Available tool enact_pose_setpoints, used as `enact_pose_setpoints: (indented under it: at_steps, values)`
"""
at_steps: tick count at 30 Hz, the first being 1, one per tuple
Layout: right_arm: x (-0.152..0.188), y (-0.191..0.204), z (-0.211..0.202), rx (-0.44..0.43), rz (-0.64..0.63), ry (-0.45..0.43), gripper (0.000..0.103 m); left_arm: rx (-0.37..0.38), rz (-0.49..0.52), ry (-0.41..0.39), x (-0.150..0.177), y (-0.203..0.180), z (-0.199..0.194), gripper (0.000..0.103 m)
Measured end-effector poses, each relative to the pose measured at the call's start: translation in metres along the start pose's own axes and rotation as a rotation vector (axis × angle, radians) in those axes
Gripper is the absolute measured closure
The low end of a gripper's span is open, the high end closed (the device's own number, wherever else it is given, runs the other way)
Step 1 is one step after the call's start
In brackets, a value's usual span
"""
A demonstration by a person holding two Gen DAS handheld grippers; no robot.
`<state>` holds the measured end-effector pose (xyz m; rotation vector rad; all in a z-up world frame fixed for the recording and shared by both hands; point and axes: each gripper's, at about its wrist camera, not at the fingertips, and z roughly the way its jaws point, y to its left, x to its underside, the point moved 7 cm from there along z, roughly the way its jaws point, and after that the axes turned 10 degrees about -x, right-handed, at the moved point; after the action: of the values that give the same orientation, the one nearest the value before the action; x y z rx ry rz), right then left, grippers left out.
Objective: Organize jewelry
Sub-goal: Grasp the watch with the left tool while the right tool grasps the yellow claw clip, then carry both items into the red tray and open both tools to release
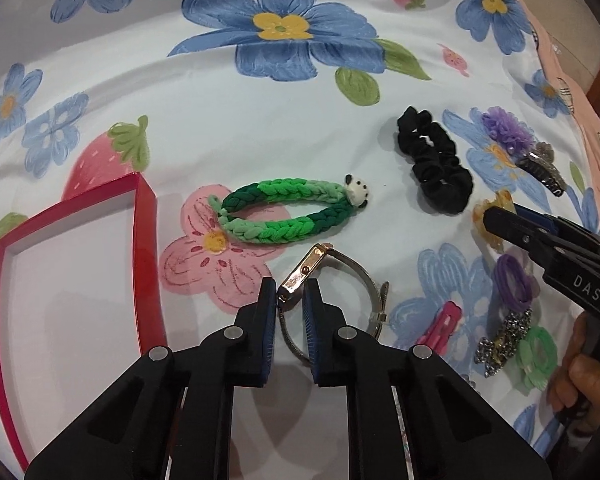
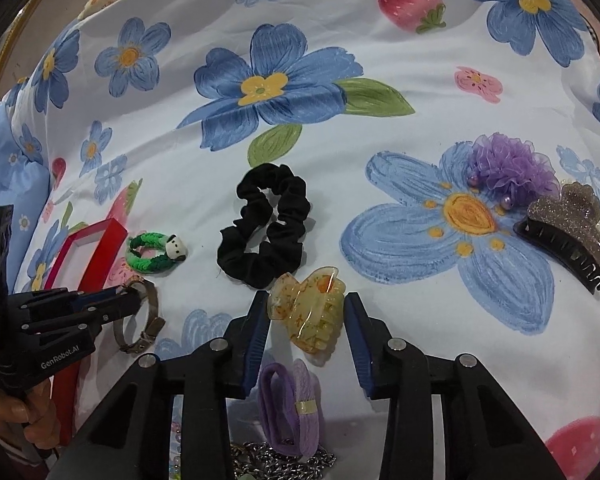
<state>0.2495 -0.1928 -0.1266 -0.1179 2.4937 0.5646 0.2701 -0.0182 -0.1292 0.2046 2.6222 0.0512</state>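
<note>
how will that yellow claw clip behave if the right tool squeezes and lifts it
The yellow claw clip looks like hard glossy plastic, so probably stiff but slippery against the pads. Its rounded, lopsided shape may twist or pop out. Squeezing its wings would likely spring the teeth open.

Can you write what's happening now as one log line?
left gripper: shut on watch | right gripper: open around yellow claw clip | red tray: beside

Left tool [image 1: 291,294] angled steeply down, pads pinched on a watch [image 1: 300,276] case. Right tool [image 2: 307,322] also tilted down, fingers straddling a yellow clip [image 2: 308,312], left pad touching, right pad just clear. Bare hand [image 2: 20,420] wrapped round the left handle, another hand [image 1: 580,376] round the right.
</note>
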Motion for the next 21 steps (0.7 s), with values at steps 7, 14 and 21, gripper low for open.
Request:
enact_pose_setpoints:
  at_steps: [7, 14, 21]
  values:
    - [-0.006, 0.016, -0.015, -0.03, -0.02, -0.036, 0.065, 0.041, -0.048, -0.039, 0.004, 0.009, -0.026, 0.095]
    - [-0.009, 0.051, -0.02, -0.084, -0.067, -0.043, 0.065, 0.042, -0.124, -0.066, 0.015, 0.037, -0.051, 0.095]
    - [-0.006, 0.091, -0.017, -0.14, -0.109, -0.033, 0.065, 0.022, -0.196, -0.085, 0.028, 0.071, -0.067, 0.095]
